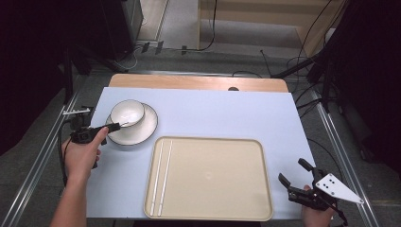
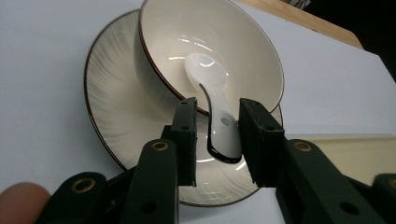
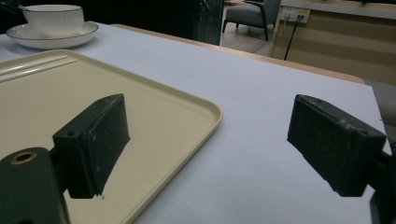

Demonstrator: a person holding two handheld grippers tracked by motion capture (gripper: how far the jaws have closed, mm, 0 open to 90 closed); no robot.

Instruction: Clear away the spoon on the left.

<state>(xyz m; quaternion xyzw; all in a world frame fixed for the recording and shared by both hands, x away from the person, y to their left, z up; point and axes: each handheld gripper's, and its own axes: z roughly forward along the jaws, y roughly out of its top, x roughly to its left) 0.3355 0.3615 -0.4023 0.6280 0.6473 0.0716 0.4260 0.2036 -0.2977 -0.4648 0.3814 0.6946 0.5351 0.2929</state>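
A pale blue-topped desk [image 1: 227, 113] with a wooden far edge carries a ribbed white plate with a dark rim [image 1: 142, 135] and, beside it, a beige rectangular plastic tray [image 1: 213, 177].

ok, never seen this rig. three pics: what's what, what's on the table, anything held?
No robot arm here: a person holds a two-jaw gripper in each hand. The high view looks down on the table from above; the other two come from cameras riding on each gripper, looking along its black jaws.

On the table: a beige tray with a pair of white chopsticks along its left side, and a bowl standing on a plate.

The left gripper has its jaws around the handle of a white spoon that lies in the bowl, with a gap on one side, so it is not clamped. The right gripper is open and empty near the tray's corner.
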